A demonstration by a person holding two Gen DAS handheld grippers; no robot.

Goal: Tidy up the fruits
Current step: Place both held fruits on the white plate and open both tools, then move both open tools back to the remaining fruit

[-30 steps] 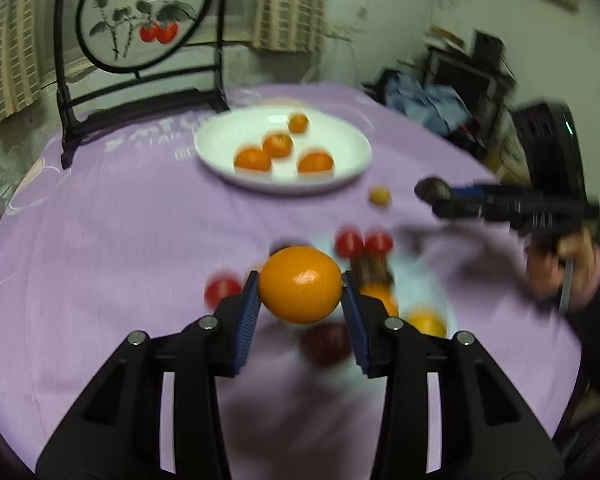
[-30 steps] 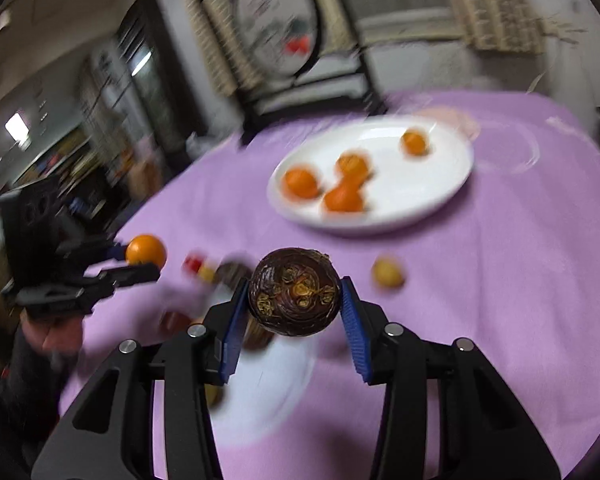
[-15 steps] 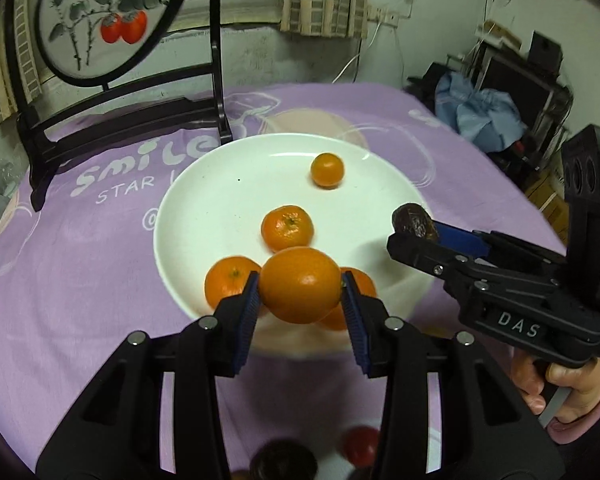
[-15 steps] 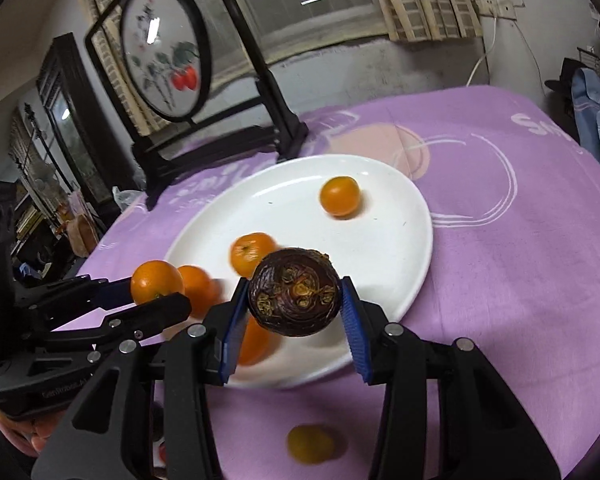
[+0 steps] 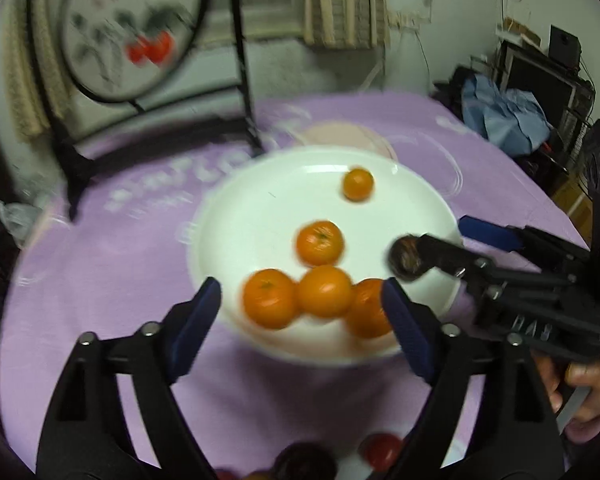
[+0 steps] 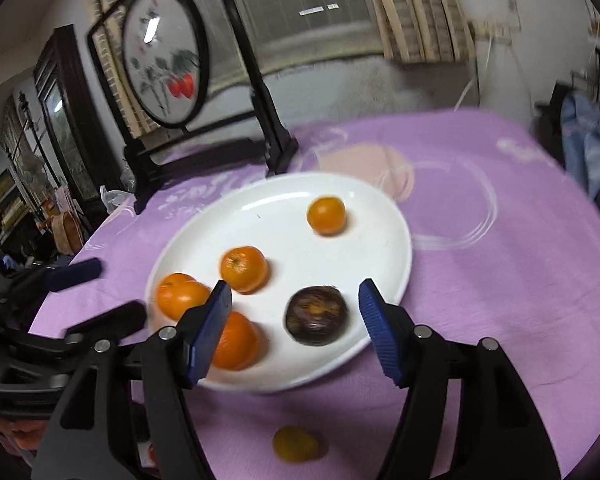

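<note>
Both claws released: left claw (image 5: 300, 316), right claw (image 6: 294, 322) over white plate (image 6: 380, 248). Right view alone showed dark passion fruit (image 6: 317, 315) fully; left view alone, red tomato (image 5: 381, 451).

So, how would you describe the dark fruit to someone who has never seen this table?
Find the big white plate on the purple tablecloth. On its near right part, between the open right gripper fingers, lies the dark fruit. It is the only brown-purple one; all others on the plate are orange.

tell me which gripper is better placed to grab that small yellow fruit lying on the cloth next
Right. The yellow fruit lies on the purple cloth just below the open right gripper, in front of the white plate. The left gripper, also open, doesn't see it.
</note>
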